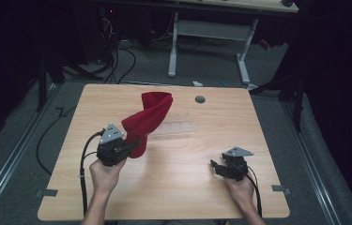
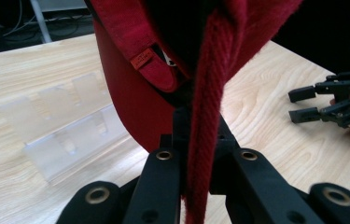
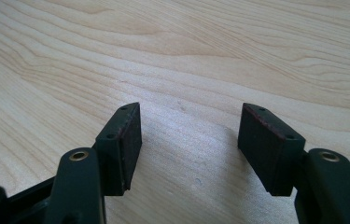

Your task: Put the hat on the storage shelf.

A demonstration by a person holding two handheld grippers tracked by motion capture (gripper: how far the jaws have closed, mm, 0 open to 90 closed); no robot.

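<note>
A red knitted fabric piece (image 1: 151, 115), perhaps a hat, hangs lifted above the wooden table (image 1: 187, 197) left of centre. My left gripper (image 1: 135, 141) is shut on its lower edge. In the left gripper view the ribbed red hem (image 2: 205, 116) runs down between the closed jaws of the left gripper (image 2: 200, 128), and a small orange tag (image 2: 143, 58) shows on the fabric. My right gripper (image 1: 214, 165) rests low near the table's front right, open, nothing between its pads (image 3: 128, 140). The right gripper (image 2: 303, 105) also appears at the right of the left gripper view.
A clear plastic stand (image 1: 178, 127) lies on the table just right of the red fabric, also seen as clear plastic stand (image 2: 65, 126). A grey round cap (image 1: 200, 99) sits near the far edge. Beyond the table stands a white-legged desk (image 1: 211, 28) with cables on the floor.
</note>
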